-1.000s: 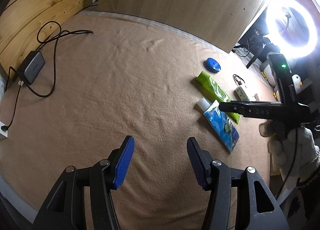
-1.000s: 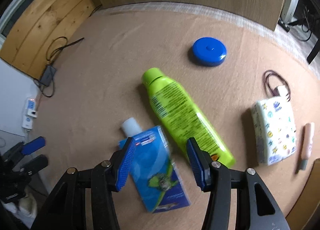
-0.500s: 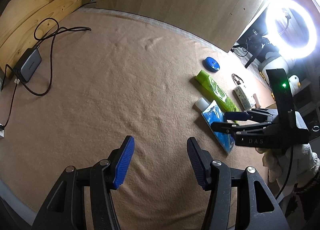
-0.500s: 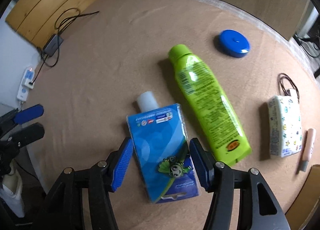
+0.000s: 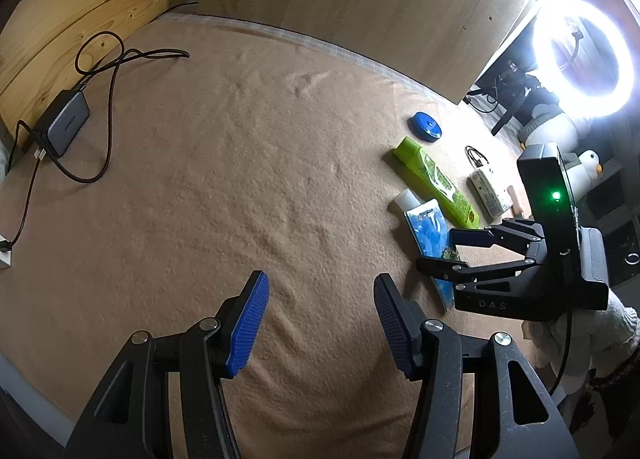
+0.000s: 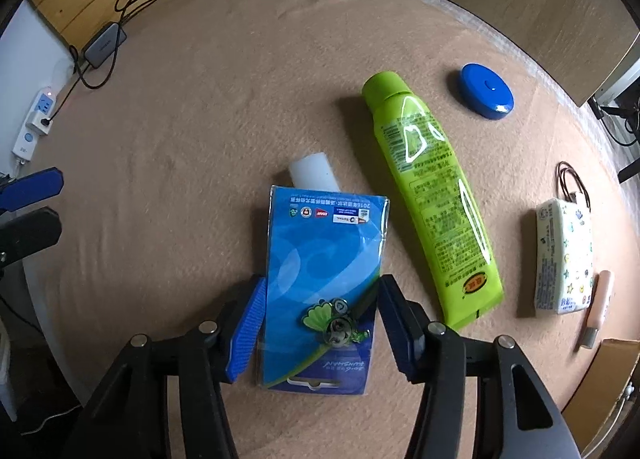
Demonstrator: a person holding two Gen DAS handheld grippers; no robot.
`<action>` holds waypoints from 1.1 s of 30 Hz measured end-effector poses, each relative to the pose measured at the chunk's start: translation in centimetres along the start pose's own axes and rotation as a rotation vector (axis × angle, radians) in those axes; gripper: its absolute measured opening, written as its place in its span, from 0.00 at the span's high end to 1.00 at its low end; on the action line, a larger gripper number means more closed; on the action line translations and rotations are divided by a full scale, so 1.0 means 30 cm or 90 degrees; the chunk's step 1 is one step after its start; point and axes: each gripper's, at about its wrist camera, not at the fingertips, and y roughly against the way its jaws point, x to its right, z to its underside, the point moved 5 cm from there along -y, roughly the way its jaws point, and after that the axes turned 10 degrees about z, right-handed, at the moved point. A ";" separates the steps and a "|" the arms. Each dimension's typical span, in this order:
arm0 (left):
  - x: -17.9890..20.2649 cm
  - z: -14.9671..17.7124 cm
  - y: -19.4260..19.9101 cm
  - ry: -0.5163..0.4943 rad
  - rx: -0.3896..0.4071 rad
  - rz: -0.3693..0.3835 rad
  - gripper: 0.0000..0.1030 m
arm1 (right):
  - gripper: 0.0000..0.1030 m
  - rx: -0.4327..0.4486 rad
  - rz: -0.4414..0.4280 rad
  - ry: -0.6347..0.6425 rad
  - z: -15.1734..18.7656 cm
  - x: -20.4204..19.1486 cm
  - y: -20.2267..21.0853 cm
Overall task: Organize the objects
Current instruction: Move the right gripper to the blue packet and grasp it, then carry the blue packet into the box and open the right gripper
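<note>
Right wrist view: the right hand-held gripper (image 6: 322, 323) is closing, its pads not yet pressing the flat blue packet (image 6: 324, 283) between them. The packet looks light, thin and slippery; take it by its side edges.

My left camera looks slantwise across the desk (image 5: 240, 179). My right looks steeply down, close over the blue packet (image 6: 324, 259), which both views share.

right claw (image 6: 322, 323) now straddling blue packet (image 6: 324, 267) — jaws closing

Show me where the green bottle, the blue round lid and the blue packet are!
green bottle (image 6: 434, 211), right wrist view, middle of its label.
blue round lid (image 6: 486, 90), right wrist view, centre of its top.
blue packet (image 6: 320, 259), right wrist view, middle of its front.
</note>
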 end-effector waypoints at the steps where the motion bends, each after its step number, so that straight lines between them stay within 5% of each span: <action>1: 0.001 0.002 -0.001 0.000 -0.001 -0.001 0.43 | 0.49 0.001 -0.001 0.000 0.005 -0.001 0.003; 20: 0.156 0.004 -0.095 -0.068 -0.032 -0.013 0.43 | 0.50 0.093 0.014 -0.115 0.230 0.085 0.242; 33: 0.339 -0.008 -0.191 -0.135 -0.059 0.014 0.43 | 0.50 0.088 0.115 -0.325 0.613 0.541 0.366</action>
